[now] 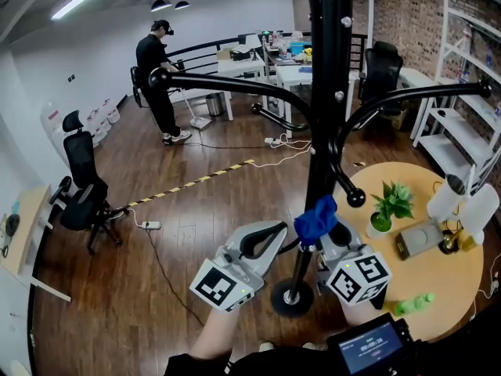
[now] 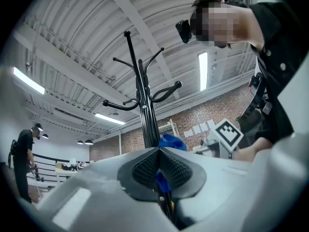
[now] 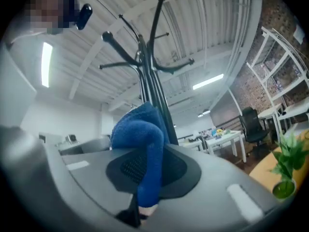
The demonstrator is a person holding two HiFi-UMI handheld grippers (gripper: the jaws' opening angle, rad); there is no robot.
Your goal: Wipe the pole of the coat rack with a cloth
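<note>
Right gripper (image 3: 147, 163) is clamped on the blue cloth (image 3: 137, 129), held against the coat rack pole (image 1: 317, 171) low down. Left gripper (image 2: 158, 166) looks closed on the pole beside it, steadying. You're mid-wipe, I'd say; next, slide the cloth along the pole and keep contact.

Your coat rack's pole (image 1: 327, 92) is black and upright. It rises from a round base (image 1: 292, 297) at 5 o'clock in your head view and runs out of frame at 12. Curved arms with ball tips branch toward 9 and 3 o'clock. The cloth (image 1: 315, 219) is blue and bunched. It touches the pole low down, above the base, and is pinched between the jaws of your right gripper (image 3: 149, 149).
</note>
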